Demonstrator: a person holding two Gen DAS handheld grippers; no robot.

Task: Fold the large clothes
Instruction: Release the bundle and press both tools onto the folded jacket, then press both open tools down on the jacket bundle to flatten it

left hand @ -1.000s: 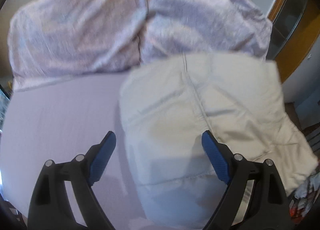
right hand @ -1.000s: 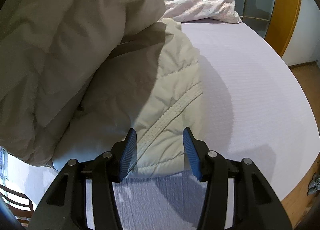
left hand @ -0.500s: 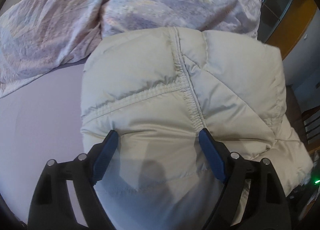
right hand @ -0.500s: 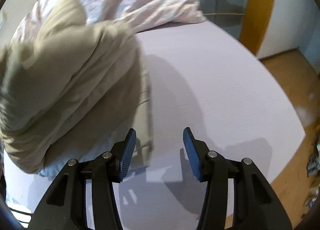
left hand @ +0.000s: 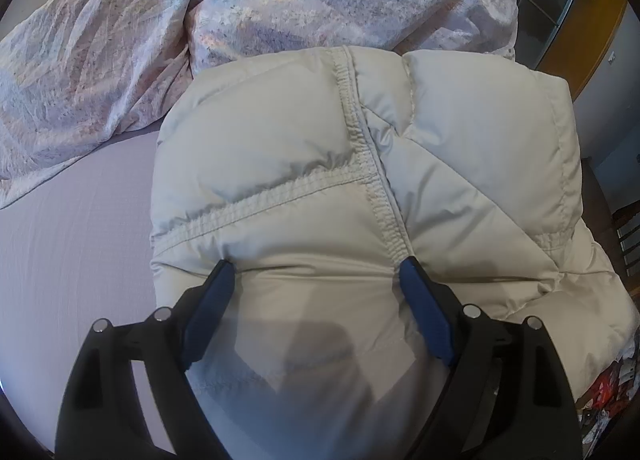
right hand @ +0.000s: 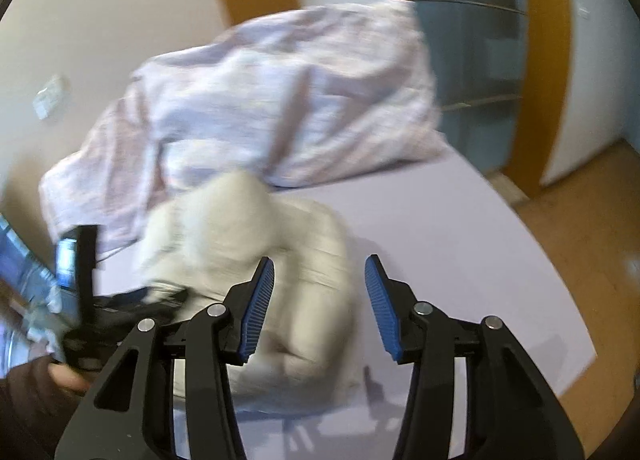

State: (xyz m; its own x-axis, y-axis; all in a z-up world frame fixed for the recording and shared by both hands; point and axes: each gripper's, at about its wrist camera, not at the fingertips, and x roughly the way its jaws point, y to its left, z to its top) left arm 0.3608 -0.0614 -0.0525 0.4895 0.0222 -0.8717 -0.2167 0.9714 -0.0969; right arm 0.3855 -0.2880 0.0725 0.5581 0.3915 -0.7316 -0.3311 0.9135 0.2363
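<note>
A cream puffer jacket [left hand: 360, 180] lies folded into a thick bundle on the lilac bed sheet [left hand: 72, 244]. My left gripper [left hand: 316, 272] is open, its blue fingertips pressing down on the near part of the jacket, one on each side of a bulge. In the right wrist view the jacket [right hand: 312, 244] shows blurred below my right gripper [right hand: 320, 268], which is open, empty and raised above the bed. The left gripper [right hand: 116, 312] and the hand holding it show at that view's left edge.
A crumpled floral duvet [left hand: 280, 0] is heaped at the head of the bed, touching the jacket's far edge. An orange-framed glass cabinet [right hand: 480, 60] and wooden floor [right hand: 592, 244] lie to the right. A wooden chair [left hand: 624, 228] stands beside the bed.
My left gripper has moved down onto the jacket, which now fills its view. My right gripper has let the jacket drop, pulled back and risen away from it.
</note>
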